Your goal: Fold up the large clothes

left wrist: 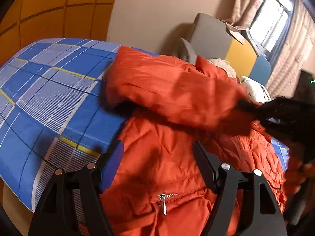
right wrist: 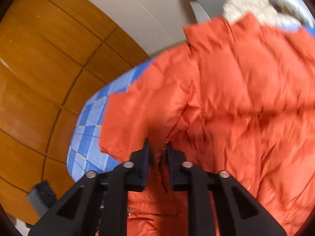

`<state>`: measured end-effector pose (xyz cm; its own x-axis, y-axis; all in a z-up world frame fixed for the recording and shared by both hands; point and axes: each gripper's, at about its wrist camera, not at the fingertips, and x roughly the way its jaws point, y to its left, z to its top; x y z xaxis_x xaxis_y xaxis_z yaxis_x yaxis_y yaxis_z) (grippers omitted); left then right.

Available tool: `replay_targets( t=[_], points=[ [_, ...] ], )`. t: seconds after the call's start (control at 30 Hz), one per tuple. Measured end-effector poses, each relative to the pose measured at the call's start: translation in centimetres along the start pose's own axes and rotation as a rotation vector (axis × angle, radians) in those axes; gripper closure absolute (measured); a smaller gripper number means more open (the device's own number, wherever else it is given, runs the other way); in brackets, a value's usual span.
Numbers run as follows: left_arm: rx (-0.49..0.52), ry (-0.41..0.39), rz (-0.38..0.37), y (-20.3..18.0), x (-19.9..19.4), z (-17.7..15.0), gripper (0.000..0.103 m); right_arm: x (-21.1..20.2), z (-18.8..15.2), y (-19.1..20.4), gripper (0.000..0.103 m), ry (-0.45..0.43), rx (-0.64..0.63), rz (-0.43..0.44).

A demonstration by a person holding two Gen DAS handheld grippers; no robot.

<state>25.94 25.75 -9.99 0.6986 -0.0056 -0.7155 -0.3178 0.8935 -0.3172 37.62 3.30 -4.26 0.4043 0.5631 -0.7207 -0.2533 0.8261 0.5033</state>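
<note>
An orange padded jacket [left wrist: 169,102] lies on a blue checked bedsheet [left wrist: 49,98]. My left gripper [left wrist: 157,157] is open, its jaws wide apart just above the jacket's lower body, near a metal zip pull [left wrist: 163,202]. My right gripper [right wrist: 158,151] is shut on a fold of the jacket [right wrist: 226,98] and holds that part lifted. In the left wrist view the right gripper [left wrist: 256,112] shows at the right, pinching the jacket's raised sleeve or edge, which hangs folded over the body.
A wooden panelled wall [right wrist: 39,78] rises behind the bed. A grey, yellow and blue headboard or chair [left wrist: 226,45] stands by the beige wall, with pale clothes [left wrist: 254,88] heaped before it. A curtained window [left wrist: 275,19] is at the far right.
</note>
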Motion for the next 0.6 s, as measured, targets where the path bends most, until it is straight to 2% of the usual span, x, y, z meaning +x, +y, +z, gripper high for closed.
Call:
replay_targets(
  t=[0.17,0.3,0.47,0.6],
  points=[
    [-0.026,-0.002,0.040,-0.3,1.4,1.4,0.030,-4.4,4.5,1.4,0.095,-0.114,-0.064,0.010],
    [-0.055,0.023,0.056,-1.2,3.4,3.0,0.030,-7.7,8.6,1.8,0.095,-0.204,-0.108,-0.017],
    [-0.076,0.043,0.090,-2.2,5.9,4.8,0.029,-10.5,10.4,1.3,0.095,-0.296,-0.149,-0.062],
    [-0.122,0.046,0.115,-2.1,7.9,6.4,0.029,-11.9,11.0,-1.9,0.095,-0.324,-0.118,-0.103]
  ],
)
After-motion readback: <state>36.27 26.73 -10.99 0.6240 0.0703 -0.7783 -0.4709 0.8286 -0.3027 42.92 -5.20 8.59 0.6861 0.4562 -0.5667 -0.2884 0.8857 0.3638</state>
